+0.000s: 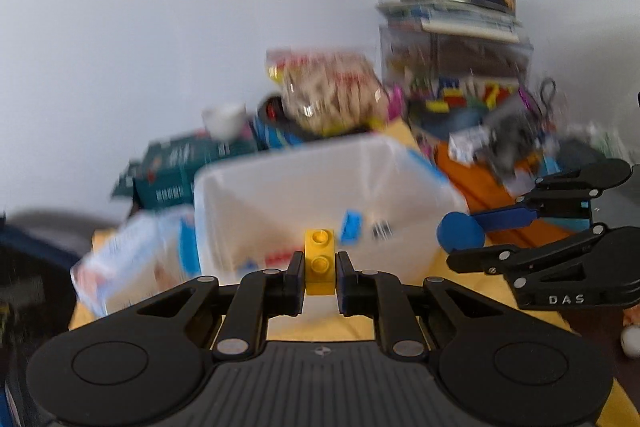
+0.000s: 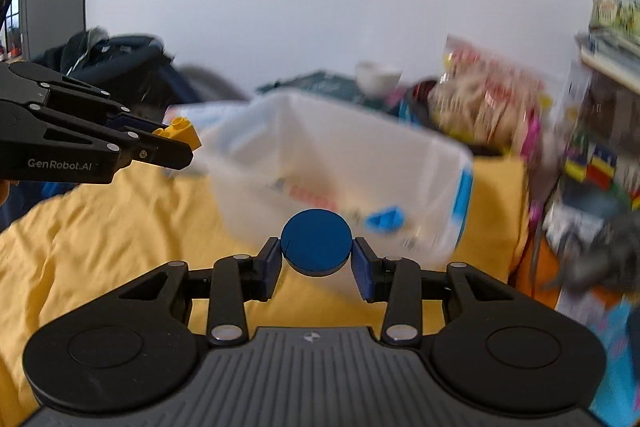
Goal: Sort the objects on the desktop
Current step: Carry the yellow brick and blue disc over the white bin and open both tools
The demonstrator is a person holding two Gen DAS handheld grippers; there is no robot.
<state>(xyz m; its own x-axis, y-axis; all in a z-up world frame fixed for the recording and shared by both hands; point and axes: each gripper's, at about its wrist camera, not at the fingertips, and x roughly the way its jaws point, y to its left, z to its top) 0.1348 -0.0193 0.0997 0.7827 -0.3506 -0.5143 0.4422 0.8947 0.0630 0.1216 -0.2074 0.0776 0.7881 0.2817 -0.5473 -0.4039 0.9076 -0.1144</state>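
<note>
Right now I have my left gripper (image 1: 319, 269) pinching a yellow brick (image 1: 319, 261) and my right gripper (image 2: 316, 253) clamping a blue disc (image 2: 316, 242), both short of the bin (image 1: 280, 183) at twelve o'clock, which already holds a few pieces, so I judge sorting partly done.

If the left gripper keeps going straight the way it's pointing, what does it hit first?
Probably the clear plastic bin: the left gripper, shut on the yellow brick, points at its near wall. Blur leaves depth uncertain.
</note>
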